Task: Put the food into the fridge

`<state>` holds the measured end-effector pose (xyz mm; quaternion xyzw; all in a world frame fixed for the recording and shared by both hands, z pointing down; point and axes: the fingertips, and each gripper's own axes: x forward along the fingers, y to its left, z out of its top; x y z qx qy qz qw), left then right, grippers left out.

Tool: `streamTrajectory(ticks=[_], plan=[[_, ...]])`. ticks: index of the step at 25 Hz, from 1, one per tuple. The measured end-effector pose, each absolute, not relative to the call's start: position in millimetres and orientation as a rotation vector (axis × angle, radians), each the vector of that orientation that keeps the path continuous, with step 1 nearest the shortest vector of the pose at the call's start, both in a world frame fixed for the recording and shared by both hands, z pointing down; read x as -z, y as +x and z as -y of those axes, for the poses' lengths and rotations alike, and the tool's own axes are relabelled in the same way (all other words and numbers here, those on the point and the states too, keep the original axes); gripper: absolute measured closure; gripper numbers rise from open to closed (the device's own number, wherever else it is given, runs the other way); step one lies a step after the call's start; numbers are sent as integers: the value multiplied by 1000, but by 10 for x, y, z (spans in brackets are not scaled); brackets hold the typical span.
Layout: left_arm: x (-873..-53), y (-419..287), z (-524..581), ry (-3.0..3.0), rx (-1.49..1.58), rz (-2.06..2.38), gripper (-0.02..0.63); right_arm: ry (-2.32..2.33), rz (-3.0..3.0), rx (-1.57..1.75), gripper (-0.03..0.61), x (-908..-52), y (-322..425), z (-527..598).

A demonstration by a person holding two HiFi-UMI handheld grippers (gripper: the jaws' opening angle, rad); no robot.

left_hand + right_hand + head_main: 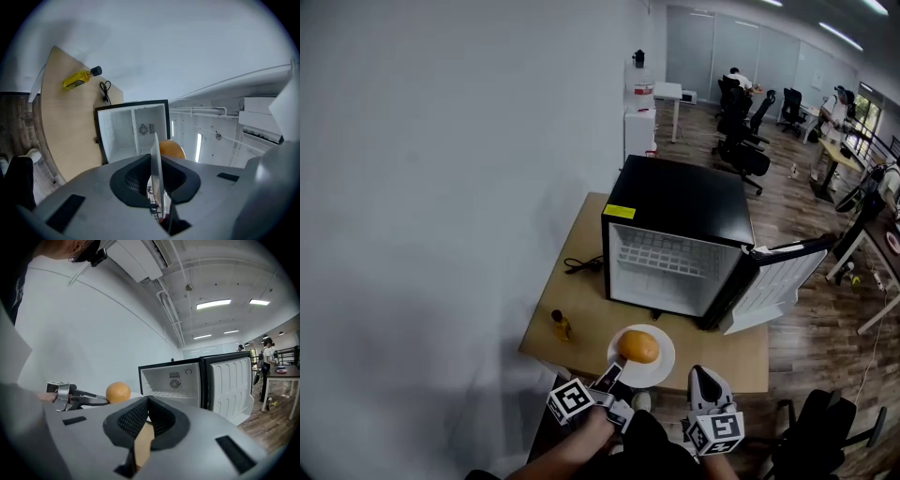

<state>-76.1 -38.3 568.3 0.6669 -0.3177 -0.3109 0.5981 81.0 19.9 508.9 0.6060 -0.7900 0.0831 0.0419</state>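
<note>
An orange lies on a white plate above the wooden table's front edge. My left gripper is shut on the plate's near left rim. In the left gripper view the plate stands edge-on between the closed jaws, the orange behind it. The black mini fridge stands on the table just beyond, its door swung open to the right and its white inside bare. My right gripper hovers to the plate's right, shut and holding nothing. The right gripper view shows the orange and the open fridge.
A small yellow bottle stands on the table left of the plate. The fridge's black cable lies by its left side. A white wall runs along the left. Office chairs and desks stand far behind.
</note>
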Motion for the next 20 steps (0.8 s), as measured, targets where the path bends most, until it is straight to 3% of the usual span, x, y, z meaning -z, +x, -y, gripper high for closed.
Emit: streamTrajectory(ticks=[20], plan=[[-5774, -571, 2007, 1516, 786, 847, 579, 1740, 2478, -254, 518, -5213, 1072, 1456]])
